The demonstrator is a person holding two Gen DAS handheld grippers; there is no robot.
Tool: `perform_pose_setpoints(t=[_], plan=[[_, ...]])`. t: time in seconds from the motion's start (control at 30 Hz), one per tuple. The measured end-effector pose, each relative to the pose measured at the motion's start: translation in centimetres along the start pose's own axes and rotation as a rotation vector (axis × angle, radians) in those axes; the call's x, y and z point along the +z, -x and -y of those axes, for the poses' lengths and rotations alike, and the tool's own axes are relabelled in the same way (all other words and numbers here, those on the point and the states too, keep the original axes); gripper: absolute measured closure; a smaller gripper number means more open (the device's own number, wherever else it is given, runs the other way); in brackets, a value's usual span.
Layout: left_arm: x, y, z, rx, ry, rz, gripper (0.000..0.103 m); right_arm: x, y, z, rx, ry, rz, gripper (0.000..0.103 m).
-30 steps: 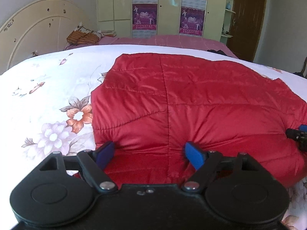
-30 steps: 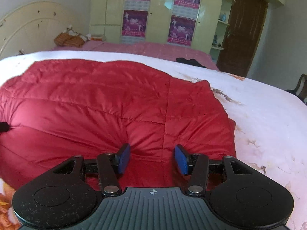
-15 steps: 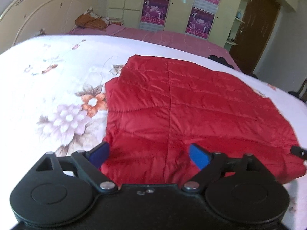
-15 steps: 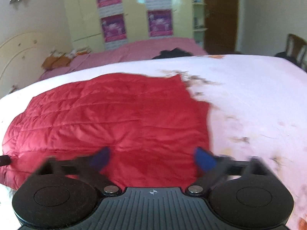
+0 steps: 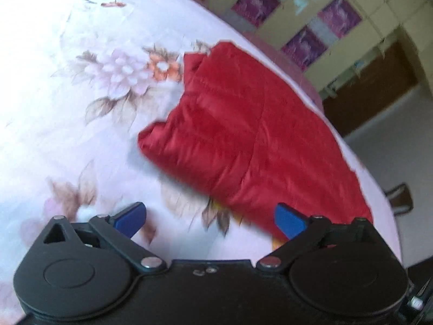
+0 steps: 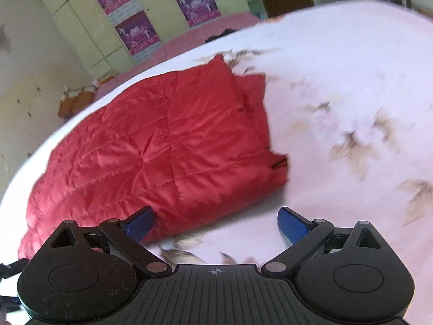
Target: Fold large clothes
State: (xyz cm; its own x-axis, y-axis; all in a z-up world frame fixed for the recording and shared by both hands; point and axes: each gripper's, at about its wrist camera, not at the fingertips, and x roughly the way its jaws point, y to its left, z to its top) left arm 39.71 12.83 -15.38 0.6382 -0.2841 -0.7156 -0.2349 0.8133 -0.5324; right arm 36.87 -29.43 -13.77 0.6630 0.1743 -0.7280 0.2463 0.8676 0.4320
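White cotton bedsheet (image 5: pixel 54 108) printed with pink and orange flowers and brown leaves covers the bed, smooth, few creases. On it lies the red quilted puffer jacket (image 5: pixel 243 135), glossy nylon, stitched in rectangular panels, folded into a rough rectangle with a dark zip edge at its right side in the right wrist view (image 6: pixel 151 146). Background: pale yellow wardrobe doors carrying purple posters (image 6: pixel 135 31); print too small to read. My left gripper (image 5: pixel 211 218) is spread wide, blue pads over bare sheet, holding nothing. My right gripper (image 6: pixel 216 220) likewise wide and empty, left pad at the jacket's near edge.
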Motion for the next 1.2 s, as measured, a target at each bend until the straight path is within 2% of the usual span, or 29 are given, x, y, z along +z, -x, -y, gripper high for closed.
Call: perform_pose_setpoints(t=[0.07,0.13,0.2,0.23,0.27,0.3,0.33,0.4,0.5,0.57,0.73,1.0,1.2], plan=[[0.8,-1.0,-0.1,-0.035,0.022,0.011,0.003,0.4,-0.6,-0.2,0.020,-0.009,0.015,0.006],[1.4,-1.8,-0.4,-0.057,0.048,0.042,0.008,1.0,-1.3,-0.5,0.044,-0.034,0.024,0.006],[2.1,-2.6,-0.6,-0.079,0.079,0.060,0.021,1.5,-2.1,-0.6,0.050,-0.061,0.035,0.007],[2.3,-2.9,-0.8,-0.084,0.093,0.070,0.025,1.7,-2.4,-0.7,0.047,-0.066,0.044,0.014],[2.5,-3.1,-0.9,-0.083,0.105,0.076,0.035,2.0,-2.6,-0.8,0.033,-0.069,0.052,0.036],[2.7,-3.4,-1.0,-0.086,0.119,0.074,0.042,2.2,-2.9,-0.7,0.034,-0.083,0.049,0.046],[2.9,-3.5,-1.2,-0.086,0.128,0.074,0.047,2.4,-3.0,-0.6,0.043,-0.102,0.047,0.050],[3.1,-3.7,-1.3,-0.083,0.128,0.066,0.061,2.6,-3.1,-0.6,0.049,-0.112,0.045,0.067],[3.0,-3.0,-0.8,-0.078,0.101,0.069,0.076,2.8,-2.1,-1.0,0.054,-0.077,0.055,0.082],[2.8,-1.8,-0.7,-0.077,0.078,0.075,0.081,2.8,-0.8,-1.4,0.065,-0.056,0.058,0.084],[1.4,2.9,-1.4,-0.092,0.016,0.045,0.083,0.7,3.9,-2.0,0.084,-0.001,0.035,0.084],[-6.6,11.4,-6.0,-0.104,-0.020,-0.039,0.083,-9.1,12.3,-0.1,0.079,-0.004,-0.030,0.084],[-11.3,15.5,-8.7,-0.107,-0.039,-0.053,0.083,-14.7,17.2,1.2,0.071,-0.023,-0.038,0.084]])
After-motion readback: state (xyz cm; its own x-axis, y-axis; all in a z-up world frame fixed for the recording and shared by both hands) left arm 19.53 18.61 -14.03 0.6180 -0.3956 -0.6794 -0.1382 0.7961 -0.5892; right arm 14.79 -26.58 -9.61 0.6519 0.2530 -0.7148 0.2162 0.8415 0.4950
